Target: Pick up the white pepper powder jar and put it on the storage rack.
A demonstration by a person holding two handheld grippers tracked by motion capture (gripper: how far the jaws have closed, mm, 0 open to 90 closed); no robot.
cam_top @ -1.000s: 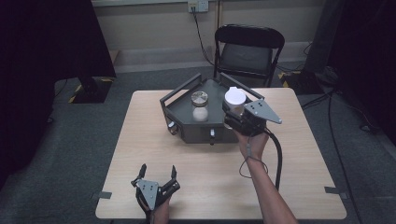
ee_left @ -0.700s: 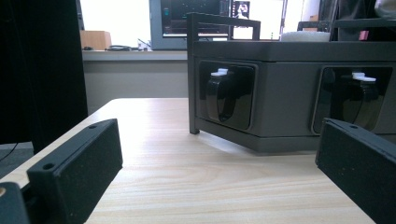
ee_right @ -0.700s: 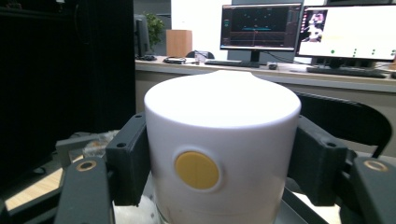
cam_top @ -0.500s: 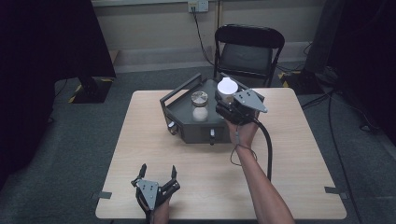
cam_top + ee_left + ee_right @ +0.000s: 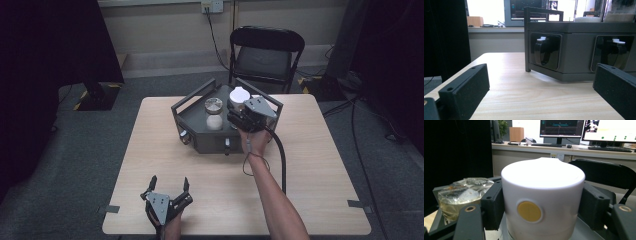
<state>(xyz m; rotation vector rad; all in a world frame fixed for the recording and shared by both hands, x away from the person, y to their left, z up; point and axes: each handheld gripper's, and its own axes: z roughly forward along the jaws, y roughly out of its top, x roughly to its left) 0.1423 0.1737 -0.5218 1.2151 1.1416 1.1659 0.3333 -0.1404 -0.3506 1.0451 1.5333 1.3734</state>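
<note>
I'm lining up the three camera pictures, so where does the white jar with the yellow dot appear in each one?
High view: the white jar is centre, upper half, above the dark box, clamped by the right gripper.
Left gripper view: I cannot pick the jar out; the box stands ahead.
Right gripper view: the jar sits centre, between the jaws.
Shared landmark: the clear jar on the box.
</note>
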